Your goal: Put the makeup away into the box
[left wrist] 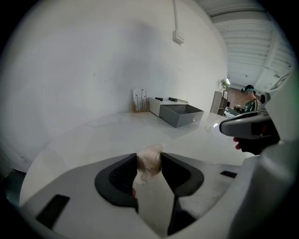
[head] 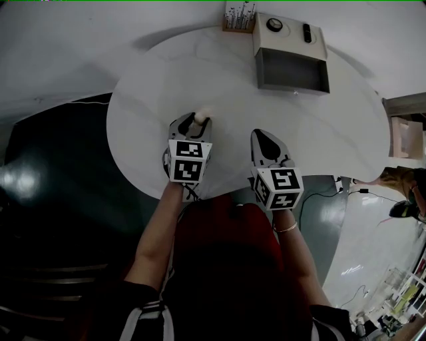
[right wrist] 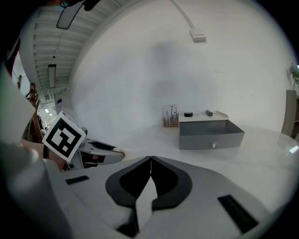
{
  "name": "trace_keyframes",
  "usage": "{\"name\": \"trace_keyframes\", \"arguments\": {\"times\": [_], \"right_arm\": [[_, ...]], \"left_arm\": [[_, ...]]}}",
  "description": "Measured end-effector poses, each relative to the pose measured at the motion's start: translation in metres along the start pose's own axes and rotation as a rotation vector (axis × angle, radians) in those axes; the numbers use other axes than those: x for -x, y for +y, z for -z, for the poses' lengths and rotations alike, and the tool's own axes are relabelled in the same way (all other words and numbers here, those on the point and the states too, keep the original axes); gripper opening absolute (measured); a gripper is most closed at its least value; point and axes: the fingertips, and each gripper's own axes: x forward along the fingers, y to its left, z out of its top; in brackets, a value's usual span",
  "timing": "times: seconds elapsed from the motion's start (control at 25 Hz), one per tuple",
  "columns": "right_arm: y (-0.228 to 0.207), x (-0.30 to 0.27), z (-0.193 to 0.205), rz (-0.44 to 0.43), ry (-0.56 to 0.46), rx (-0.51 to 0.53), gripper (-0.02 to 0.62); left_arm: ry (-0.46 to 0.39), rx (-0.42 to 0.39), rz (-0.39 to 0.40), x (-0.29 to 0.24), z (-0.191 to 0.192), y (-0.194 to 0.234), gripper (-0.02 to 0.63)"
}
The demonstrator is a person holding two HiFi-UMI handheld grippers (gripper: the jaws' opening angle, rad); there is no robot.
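A small beige makeup puff [left wrist: 149, 164] sits between the pads of my left gripper [left wrist: 149, 158], which touch it on both sides. From the head view the puff [head: 203, 114] shows at the tip of the left gripper [head: 197, 121], just above the white round table [head: 146, 100]. My right gripper [head: 265, 138] hovers beside it, and its jaws [right wrist: 150, 159] are shut with nothing in them. The grey box [head: 293, 70] stands at the table's far side with its drawer open; it also shows as the box [left wrist: 181, 115] and the box [right wrist: 211, 133] in the gripper views.
On the box's lid lie a round black item [head: 274, 24] and a small dark stick [head: 307, 32]. A wooden holder with brushes [head: 238, 17] stands left of the box. A person [head: 407, 193] stands beyond the table's right edge. The dark floor [head: 46, 166] lies left.
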Motion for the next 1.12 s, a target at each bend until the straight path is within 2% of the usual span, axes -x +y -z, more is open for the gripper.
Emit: {"name": "trace_keyframes", "arguments": {"times": [0.32,0.8,1.12], "right_arm": [[-0.01,0.019,-0.002,0.057,-0.043,-0.032,0.015],[-0.063,0.066,-0.011,0.205,-0.106,-0.084,0.015],[-0.097,0.078,-0.016,0.237,-0.135,-0.108,0.015]], "left_arm": [[-0.036,-0.049,0.06,0.005,-0.025,-0.025,0.181],[-0.114,-0.101,0.151,0.002,-0.085,-0.07,0.181],[-0.145,-0.17,0.188,-0.008,-0.122,-0.105,0.181]]}}
